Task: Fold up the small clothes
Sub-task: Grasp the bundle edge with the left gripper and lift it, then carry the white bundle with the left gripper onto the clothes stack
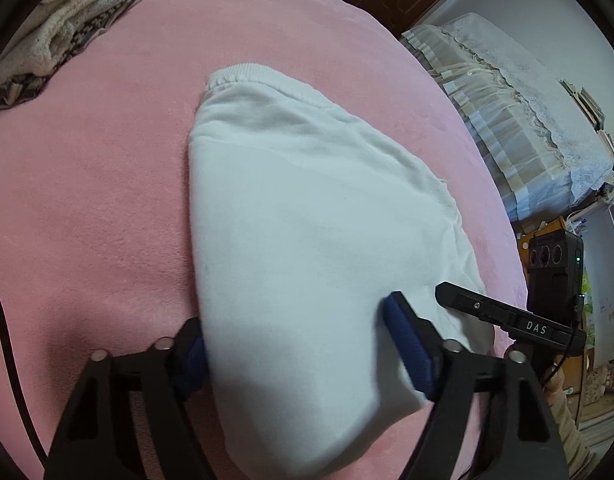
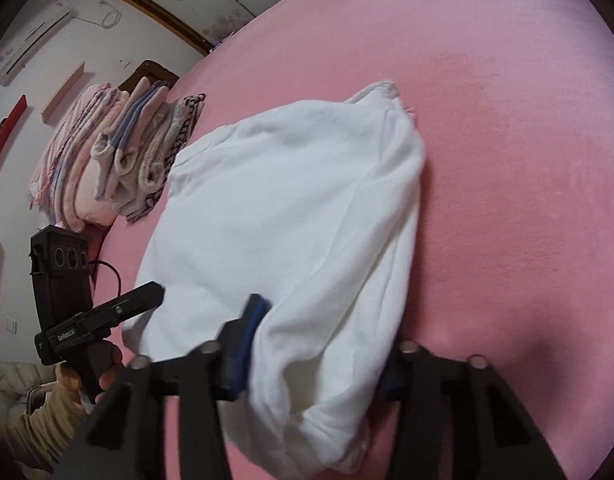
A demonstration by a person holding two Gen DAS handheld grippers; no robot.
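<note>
Left wrist view: white garment lay on the pink bed, long axis toward upper centre. Left gripper and right gripper jaws each clamped its near edge.

Layout about the two tools. The garment lies flat on the bed, reaching forward from both tools. The left tool straddles the garment's near edge, one finger on each side of the cloth. The right tool straddles the neighbouring near corner in the same way. Each tool stands just beside the other: the right tool appears to the right of the left tool, and conversely. A stack of folded clothes rests on the bed ahead and to the left of both tools, well apart from the garment.
</note>
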